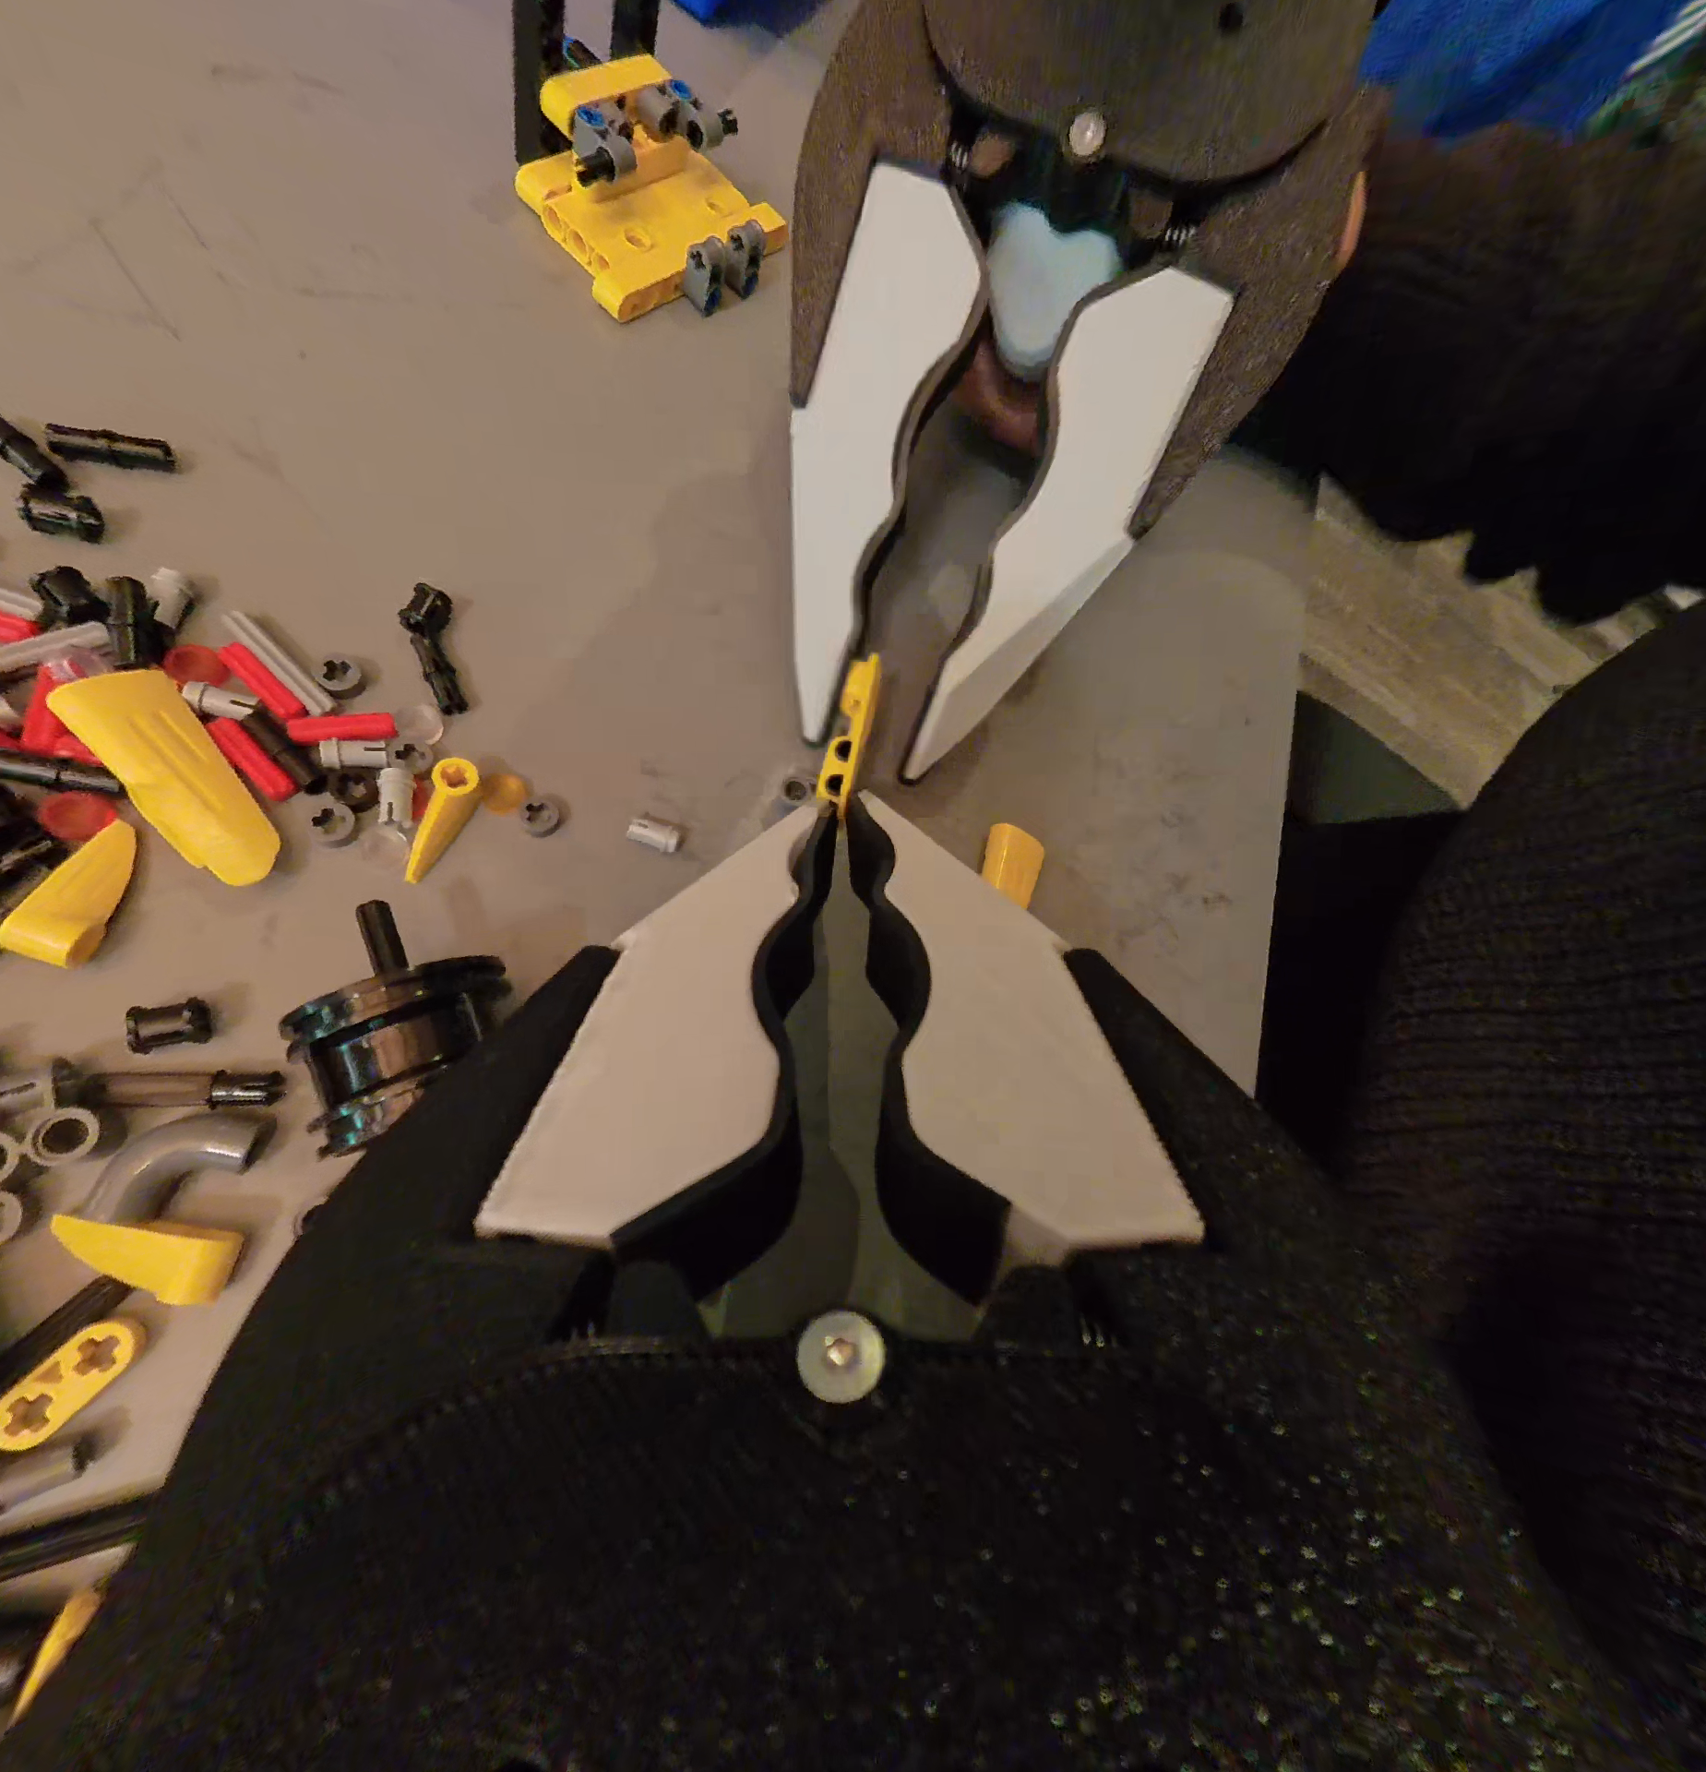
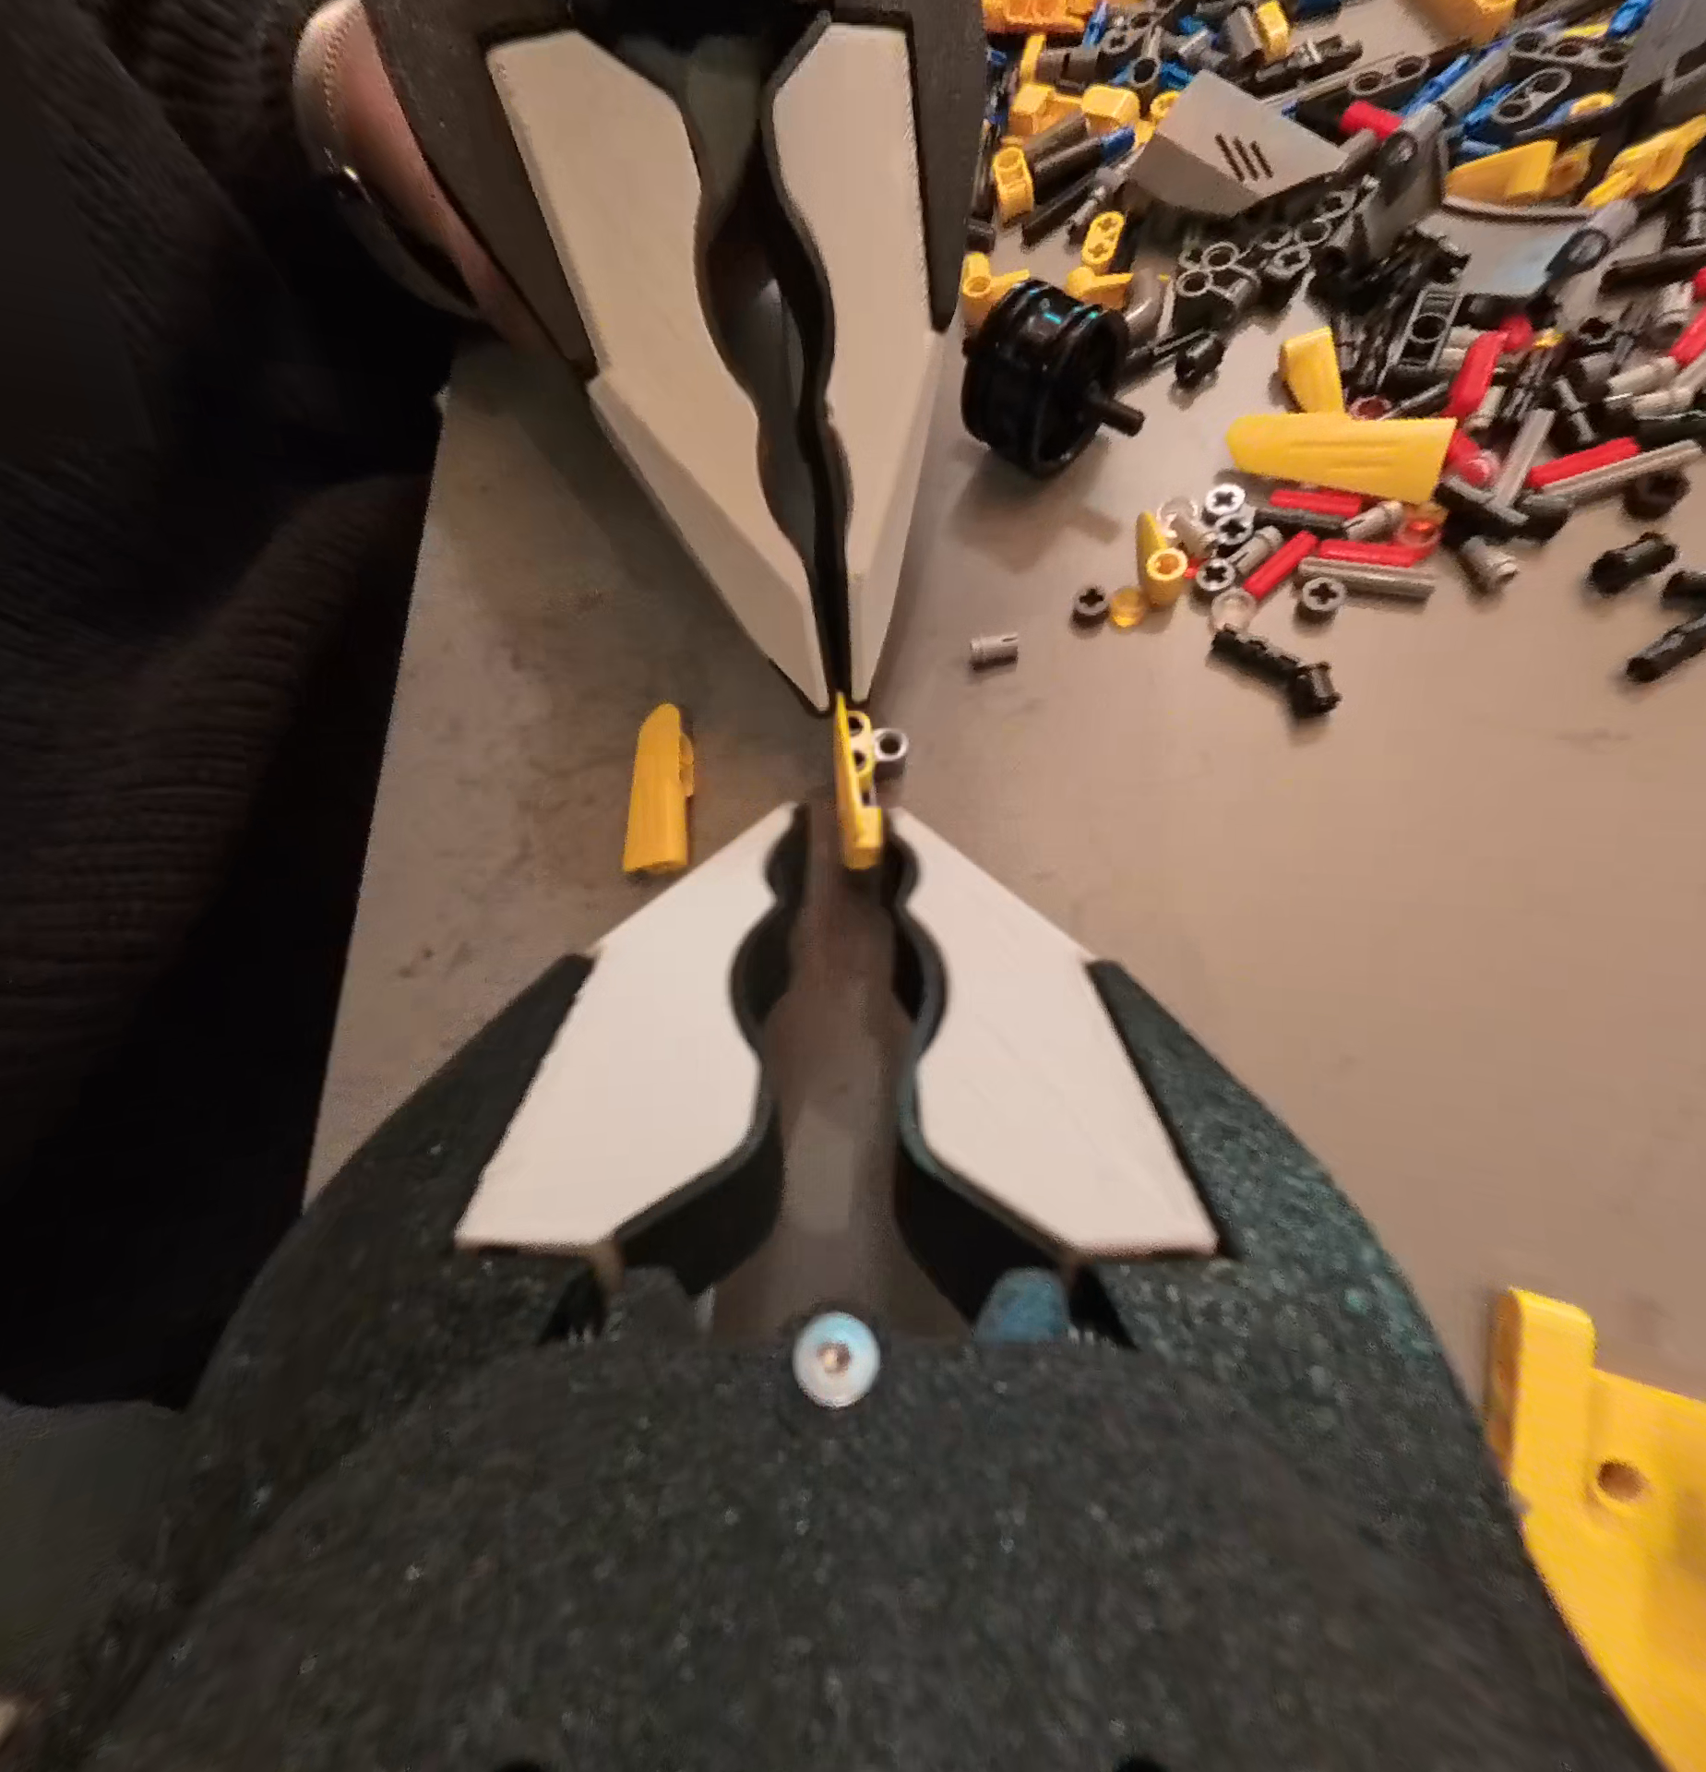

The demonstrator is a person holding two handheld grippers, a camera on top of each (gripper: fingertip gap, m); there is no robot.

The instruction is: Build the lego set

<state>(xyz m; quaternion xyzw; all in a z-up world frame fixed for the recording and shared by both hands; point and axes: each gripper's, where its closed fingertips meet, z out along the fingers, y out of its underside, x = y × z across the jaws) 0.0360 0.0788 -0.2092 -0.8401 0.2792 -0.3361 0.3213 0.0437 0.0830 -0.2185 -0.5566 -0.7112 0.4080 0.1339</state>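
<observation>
My left gripper (image 1: 834,810) is shut on one end of a small yellow beam with holes (image 1: 841,767), held just above the grey table (image 1: 398,384). My right gripper (image 1: 863,757) reaches in from the far side. It is open, with its fingertips on either side of the beam's other end. In the right wrist view, my right gripper (image 2: 844,815) has the beam (image 2: 853,786) between its tips, close to the right finger. The left gripper (image 2: 837,705) pinches the far end. A small grey bush (image 2: 892,743) lies on the table just beside the beam.
A pile of loose red, black, grey and yellow parts (image 1: 158,748) lies to the left, with a black wheel hub (image 1: 389,1045) near it. A yellow part-built assembly (image 1: 638,221) stands farther back. A yellow curved piece (image 2: 657,796) lies beside the grippers. The table's edge and a dark sleeve (image 1: 1548,959) are on the right. The tips of both grippers are at nearly the same place. The yellow curved piece (image 2: 657,796) is about 4 cm from both grippers' fingertips. It turns up in the left wrist view (image 1: 1009,874) as well.
</observation>
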